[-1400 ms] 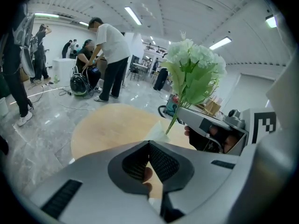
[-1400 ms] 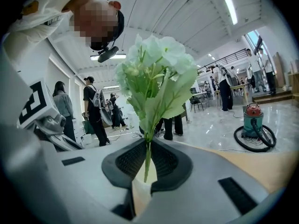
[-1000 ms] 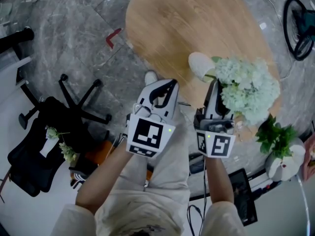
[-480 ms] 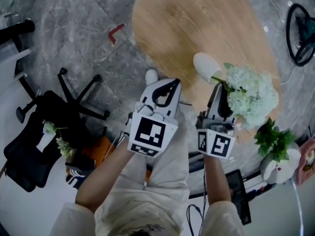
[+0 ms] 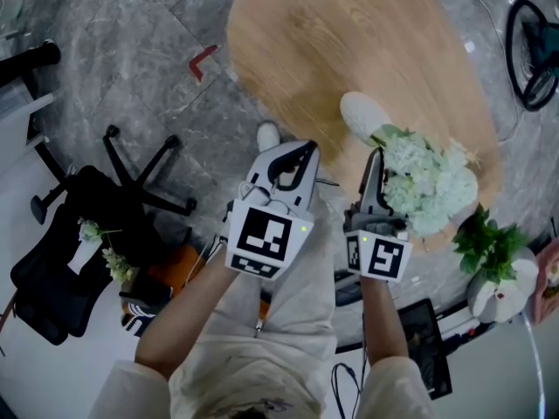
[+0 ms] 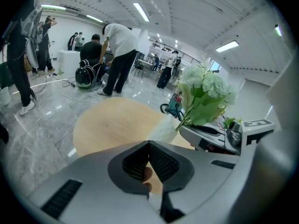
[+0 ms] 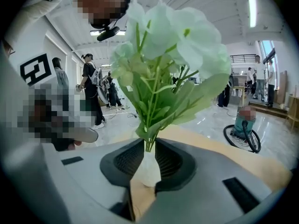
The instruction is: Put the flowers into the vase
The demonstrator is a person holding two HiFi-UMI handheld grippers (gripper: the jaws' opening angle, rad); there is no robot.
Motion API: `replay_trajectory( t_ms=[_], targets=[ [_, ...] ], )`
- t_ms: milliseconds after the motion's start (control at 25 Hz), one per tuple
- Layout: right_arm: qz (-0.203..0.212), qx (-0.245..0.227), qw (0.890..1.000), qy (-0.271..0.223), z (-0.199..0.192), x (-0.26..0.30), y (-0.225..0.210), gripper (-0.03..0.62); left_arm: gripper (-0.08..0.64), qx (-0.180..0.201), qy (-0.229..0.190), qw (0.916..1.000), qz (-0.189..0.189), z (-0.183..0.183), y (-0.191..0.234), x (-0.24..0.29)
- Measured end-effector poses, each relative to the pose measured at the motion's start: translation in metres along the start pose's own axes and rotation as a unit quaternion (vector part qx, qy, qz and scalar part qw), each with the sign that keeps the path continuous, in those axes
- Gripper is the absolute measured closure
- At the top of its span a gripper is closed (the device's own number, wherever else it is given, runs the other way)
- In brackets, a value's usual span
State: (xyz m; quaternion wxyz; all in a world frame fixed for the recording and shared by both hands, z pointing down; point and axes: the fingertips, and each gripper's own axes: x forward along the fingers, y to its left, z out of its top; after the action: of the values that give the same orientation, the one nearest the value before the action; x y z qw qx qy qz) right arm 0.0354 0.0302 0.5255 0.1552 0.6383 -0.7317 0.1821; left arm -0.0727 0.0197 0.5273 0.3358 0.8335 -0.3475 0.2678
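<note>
A bunch of white flowers (image 5: 428, 180) with green leaves leans to the right, its stems running down into the narrow mouth of a white vase (image 5: 360, 112) on the round wooden table (image 5: 349, 33). My right gripper (image 5: 377, 153) reaches the stems just above the vase. Its jaws have just been opening, and the stems (image 7: 149, 141) still stand between them, with the vase (image 7: 149, 171) seen below. In the right gripper view the flowers (image 7: 163, 45) fill the upper part. My left gripper (image 5: 308, 146) hovers shut and empty left of the vase, its tips (image 6: 149, 143) meeting.
A black office chair (image 5: 83, 234) at the left carries more loose flowers (image 5: 113, 264). A green plant in a white pot (image 5: 498, 273) stands at the right, and a round black device (image 5: 533, 51) lies at the far right. Several people stand in the background (image 6: 117, 55).
The right gripper has dipped slightly and the flower bunch has settled lower and closer to it. The left gripper has stayed put.
</note>
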Motion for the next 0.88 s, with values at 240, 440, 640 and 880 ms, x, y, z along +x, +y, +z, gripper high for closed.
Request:
replay_trajectory(
  t_ms=[240,440,640,880],
  targets=[
    [0.011,-0.023,0.999,0.02,-0.007,0.002,0.001,0.52,0.56,-0.001,0.001,1.0,0.0,0.0,-0.004,0.001],
    [0.019,-0.021,0.999,0.03,-0.007,0.003,0.001,0.482,0.56,0.001,0.003,1.0,-0.001,-0.002,-0.007,0.002],
    [0.024,-0.029,0.999,0.037,-0.008,-0.001,0.004,0.472,0.561,0.002,0.004,1.0,-0.004,-0.001,-0.013,0.002],
    [0.03,-0.028,0.998,0.04,-0.012,-0.004,0.006,0.472,0.56,0.006,0.006,0.9999,-0.008,0.001,-0.018,0.006]
  ],
)
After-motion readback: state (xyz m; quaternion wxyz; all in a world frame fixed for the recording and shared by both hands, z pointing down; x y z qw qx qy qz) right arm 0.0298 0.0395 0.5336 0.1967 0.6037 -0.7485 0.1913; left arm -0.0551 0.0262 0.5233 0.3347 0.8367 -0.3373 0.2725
